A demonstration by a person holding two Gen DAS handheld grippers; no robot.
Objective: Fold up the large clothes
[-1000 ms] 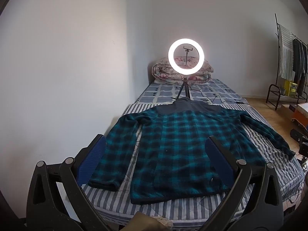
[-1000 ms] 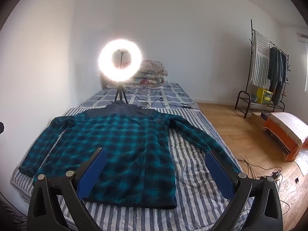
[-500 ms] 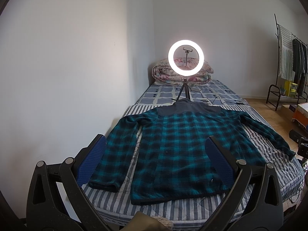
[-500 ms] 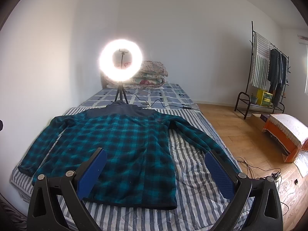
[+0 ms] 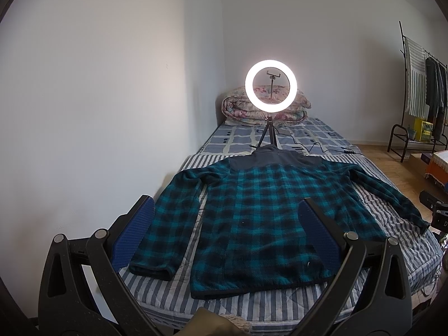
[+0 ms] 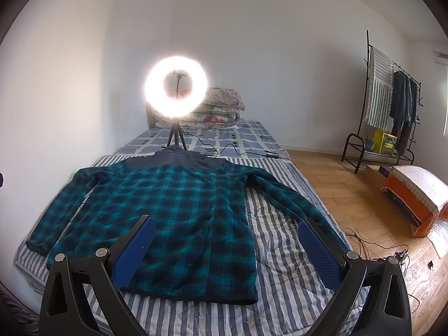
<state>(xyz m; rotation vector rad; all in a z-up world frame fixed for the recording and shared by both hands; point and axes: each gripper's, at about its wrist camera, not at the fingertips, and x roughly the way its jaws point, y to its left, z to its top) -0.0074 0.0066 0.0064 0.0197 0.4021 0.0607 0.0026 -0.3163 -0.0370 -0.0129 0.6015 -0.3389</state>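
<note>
A teal and black plaid fleece jacket (image 5: 263, 210) lies flat on the striped bed (image 5: 280, 302), back up, collar at the far end, both sleeves spread out. It also shows in the right wrist view (image 6: 179, 218). My left gripper (image 5: 226, 235) is open and empty, held above the jacket's near hem. My right gripper (image 6: 226, 249) is open and empty, above the hem's right part. Neither touches the cloth.
A lit ring light (image 5: 271, 89) on a tripod stands behind the collar, with cables on the bed. Folded quilts (image 5: 238, 106) lie at the head. The wall runs along the left. A clothes rack (image 6: 392, 106) and an orange box (image 6: 420, 193) stand on the wooden floor to the right.
The left wrist view has shifted slightly, so the jacket sits a little more to the right in it. The jacket has not moved. Both grippers stay open.
</note>
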